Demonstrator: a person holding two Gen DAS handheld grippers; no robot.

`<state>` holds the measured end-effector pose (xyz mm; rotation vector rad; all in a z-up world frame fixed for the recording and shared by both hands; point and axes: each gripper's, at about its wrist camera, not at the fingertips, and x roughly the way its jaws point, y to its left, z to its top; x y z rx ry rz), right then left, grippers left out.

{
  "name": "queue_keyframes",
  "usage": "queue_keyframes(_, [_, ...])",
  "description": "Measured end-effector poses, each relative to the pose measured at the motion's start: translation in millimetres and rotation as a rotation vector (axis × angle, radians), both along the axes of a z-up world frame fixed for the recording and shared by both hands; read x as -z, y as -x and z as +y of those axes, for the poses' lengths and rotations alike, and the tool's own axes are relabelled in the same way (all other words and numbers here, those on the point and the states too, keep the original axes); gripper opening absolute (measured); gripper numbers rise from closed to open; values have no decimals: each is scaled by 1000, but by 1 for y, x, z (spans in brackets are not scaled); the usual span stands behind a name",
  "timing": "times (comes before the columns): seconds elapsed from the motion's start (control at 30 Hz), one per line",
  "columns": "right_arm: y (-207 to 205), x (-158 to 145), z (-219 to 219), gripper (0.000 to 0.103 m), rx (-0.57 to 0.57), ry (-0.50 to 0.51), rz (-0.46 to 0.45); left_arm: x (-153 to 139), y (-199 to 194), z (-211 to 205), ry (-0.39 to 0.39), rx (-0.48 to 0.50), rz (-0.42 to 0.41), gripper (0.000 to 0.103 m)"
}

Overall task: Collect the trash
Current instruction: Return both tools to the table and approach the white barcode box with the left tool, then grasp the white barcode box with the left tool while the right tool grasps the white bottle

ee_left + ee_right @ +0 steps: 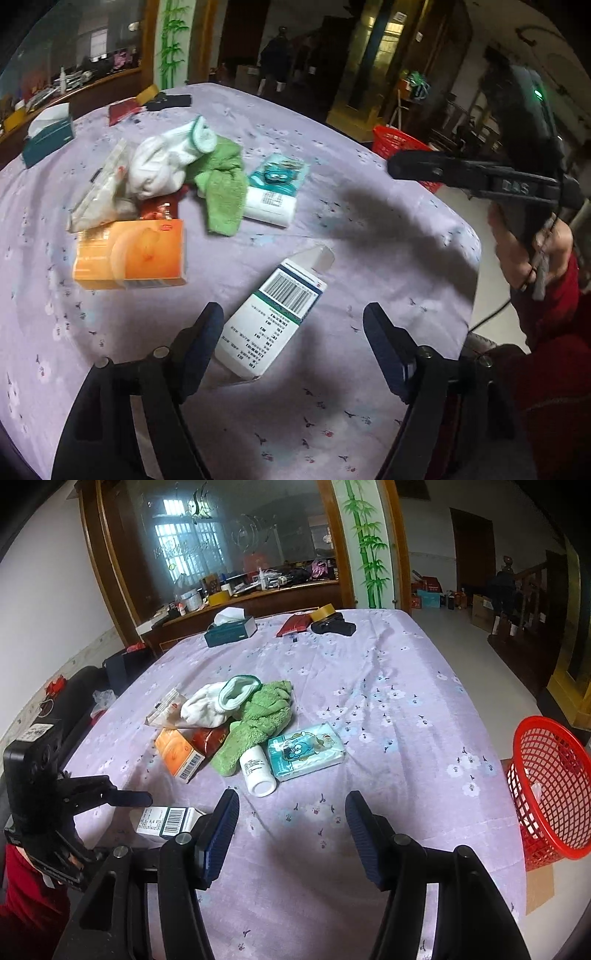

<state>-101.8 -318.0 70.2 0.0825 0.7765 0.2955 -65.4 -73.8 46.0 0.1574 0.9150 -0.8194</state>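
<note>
A white and green medicine box point(271, 312) with a barcode lies on the lilac tablecloth; it also shows in the right wrist view point(168, 821). My left gripper point(293, 325) is open, its fingers on either side of the box's near end, just above it. My right gripper point(291, 812) is open and empty over bare cloth. Farther off lie an orange box point(129, 254), a white bottle point(257, 771), a teal tissue pack point(306, 751), a white sock point(218, 701) and a green towel point(255, 725). A red mesh basket point(550, 790) stands off the table's right edge.
At the far end of the table point(406, 686) are a teal tissue box point(231, 629), a red packet point(293, 624), a tape roll point(322, 612) and a black case point(334, 627). A wooden sideboard point(251, 598) with clutter stands behind. Floor lies to the right.
</note>
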Motion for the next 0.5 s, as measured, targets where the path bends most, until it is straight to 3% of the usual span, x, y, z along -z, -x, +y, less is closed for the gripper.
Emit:
queue_keyframes(0.17, [-22,10,18,62,-98,6,48,1,10,-7,-17,-16,-16,76])
queue_keyframes(0.2, [-24,12,21,59,-110,9,54,1,10,-8,-18,-22,-16,76])
queue_keyframes(0.27, [-35,17,33,40,-155,23,80,1,7,-9,-23,-42,-19,76])
queue_keyframes(0.5, [-73,32,65,40,-241,94,138,15,-14,-10,4,-92,40,76])
